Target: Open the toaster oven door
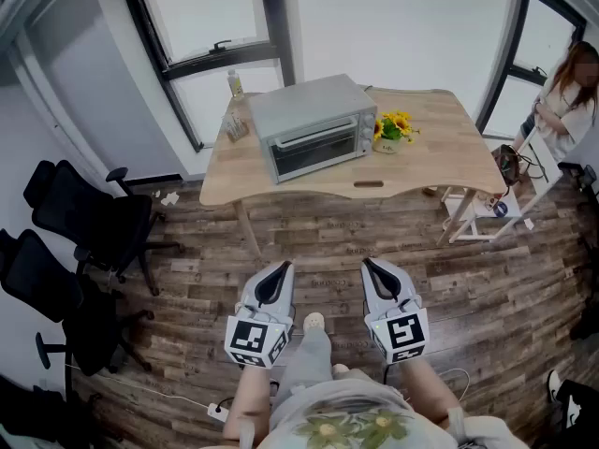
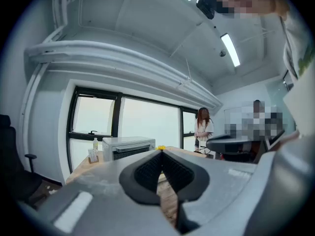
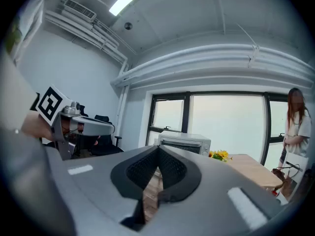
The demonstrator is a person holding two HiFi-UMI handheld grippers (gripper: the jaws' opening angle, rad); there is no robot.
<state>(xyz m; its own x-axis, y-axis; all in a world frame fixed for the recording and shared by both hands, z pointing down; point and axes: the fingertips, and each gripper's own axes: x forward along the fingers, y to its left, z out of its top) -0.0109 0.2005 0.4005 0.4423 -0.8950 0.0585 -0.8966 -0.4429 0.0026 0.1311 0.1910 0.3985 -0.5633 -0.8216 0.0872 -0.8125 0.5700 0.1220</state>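
The dark wood-plank floor (image 1: 187, 251) fills most of my head view. Black-framed windows (image 1: 211, 26) run along the top edge. In the upper middle stands a light wooden worktop with rounded corners (image 1: 440, 157), well apart from me. Two black office chairs (image 1: 84, 223) crowd the left edge, and a person in a light top (image 1: 566, 96) stands at the upper right, beside the worktop's far end.

The silver box-shaped toaster oven (image 1: 309, 129) sits on the left half of the worktop, its front turned toward me and slightly to the right. Its glass door (image 1: 314, 152) lies flush against the body, closed, with the bar handle along its top edge.

At the bottom middle I see both tools held side by side above the floor, pointing toward the worktop. The left hand-held gripper (image 1: 281, 267) has its black padded jaws pressed together at the tips with nothing between them. The right hand-held gripper (image 1: 372, 265) is the same, jaws meeting and empty. Both are far from the oven.

Just right of the oven is a small pot of yellow flowers (image 1: 393, 127). At its left rear stands a small clear bottle (image 1: 235, 84), and in front of that what may be a little holder (image 1: 237, 127), too small to tell.
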